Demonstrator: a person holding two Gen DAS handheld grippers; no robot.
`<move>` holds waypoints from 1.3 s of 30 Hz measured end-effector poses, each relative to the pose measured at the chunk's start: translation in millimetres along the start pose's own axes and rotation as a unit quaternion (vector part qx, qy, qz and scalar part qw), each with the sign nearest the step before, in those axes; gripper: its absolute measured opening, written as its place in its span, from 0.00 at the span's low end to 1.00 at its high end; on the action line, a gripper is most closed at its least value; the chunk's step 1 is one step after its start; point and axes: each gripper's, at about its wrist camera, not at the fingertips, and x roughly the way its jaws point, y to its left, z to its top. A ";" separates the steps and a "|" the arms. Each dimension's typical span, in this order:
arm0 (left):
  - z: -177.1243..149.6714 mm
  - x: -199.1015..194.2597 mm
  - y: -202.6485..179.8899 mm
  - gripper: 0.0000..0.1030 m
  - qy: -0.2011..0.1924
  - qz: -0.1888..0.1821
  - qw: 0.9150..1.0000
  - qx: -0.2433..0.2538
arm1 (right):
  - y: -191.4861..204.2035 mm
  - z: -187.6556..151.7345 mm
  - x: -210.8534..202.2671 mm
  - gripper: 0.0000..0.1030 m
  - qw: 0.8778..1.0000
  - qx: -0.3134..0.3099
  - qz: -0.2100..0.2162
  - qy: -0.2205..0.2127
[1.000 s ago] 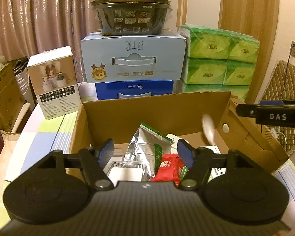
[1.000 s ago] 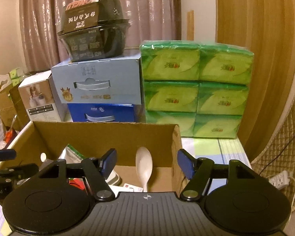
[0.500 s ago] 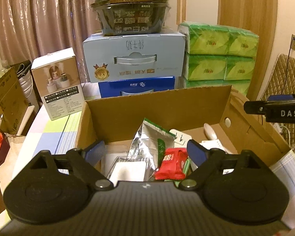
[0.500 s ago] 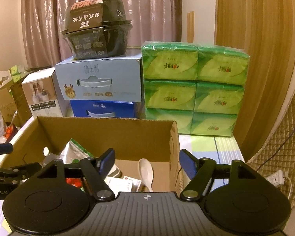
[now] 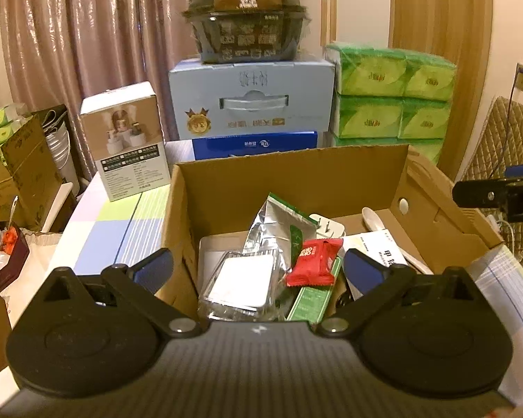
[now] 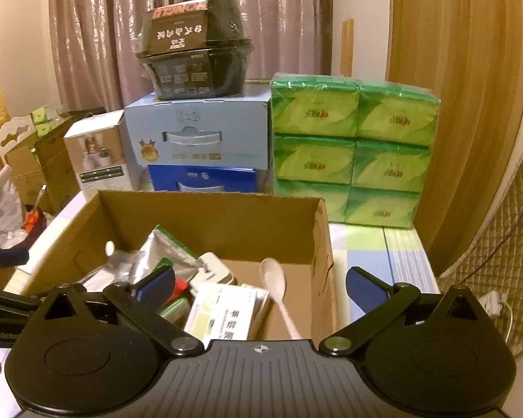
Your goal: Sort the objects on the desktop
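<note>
An open cardboard box [image 5: 289, 170] [image 6: 209, 214] holds the sorted objects: a silver foil pouch [image 5: 275, 223], a red snack packet [image 5: 315, 261], a clear plastic case [image 5: 240, 284], a white plug [image 5: 326, 224], a white spoon [image 6: 275, 280] and a white printed medicine box [image 6: 226, 313]. My left gripper [image 5: 258, 270] is open and empty above the box's near edge. My right gripper [image 6: 261, 285] is open and empty, above the box's right part. The spoon lies inside the box by its right wall.
Behind the box stand a pale blue carton [image 5: 251, 101] on a dark blue one, topped by a black bowl pack [image 5: 245, 24]. Green tissue packs [image 6: 352, 153] are at the right, a white product box [image 5: 125, 139] at the left. Brown cartons and clutter lie far left.
The white spoon has dropped from mid-air to the box floor. Both grippers have opened wider and drawn back and up from the box.
</note>
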 end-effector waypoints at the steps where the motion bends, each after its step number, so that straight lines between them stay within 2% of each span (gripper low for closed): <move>1: -2.5 -6.5 1.1 0.99 -0.004 0.000 1.000 -0.004 | 1.8 -0.9 -4.4 0.98 1.000 0.001 0.001 0.002; 6: -14.5 -38.7 5.1 0.99 -0.021 0.000 0.999 -0.030 | 13.3 -9.4 -29.7 0.98 1.000 -0.003 0.004 0.006; 11: -20.4 -72.4 3.3 0.99 -0.020 0.013 0.999 -0.041 | 17.7 -20.6 -55.4 0.98 1.000 0.012 0.005 0.016; 17: -34.8 -114.8 7.3 0.99 0.010 0.019 0.997 -0.079 | 23.7 -31.5 -94.2 0.98 0.999 0.026 0.006 0.018; 21: -48.2 -142.6 4.8 0.99 0.020 0.031 0.997 -0.073 | 31.6 -41.3 -124.2 0.98 0.999 0.027 0.011 0.016; 25: -56.7 -167.2 1.7 0.99 0.015 0.047 0.997 -0.067 | 40.7 -52.4 -151.5 0.98 1.000 0.025 0.010 0.014; 34: -67.1 -220.6 2.8 0.99 0.010 0.038 0.993 -0.114 | 52.5 -71.0 -196.6 0.98 0.999 0.042 0.003 0.018; 39: -72.2 -238.2 0.7 0.99 0.016 0.050 0.992 -0.113 | 55.7 -77.3 -217.3 0.98 0.999 0.051 0.000 0.013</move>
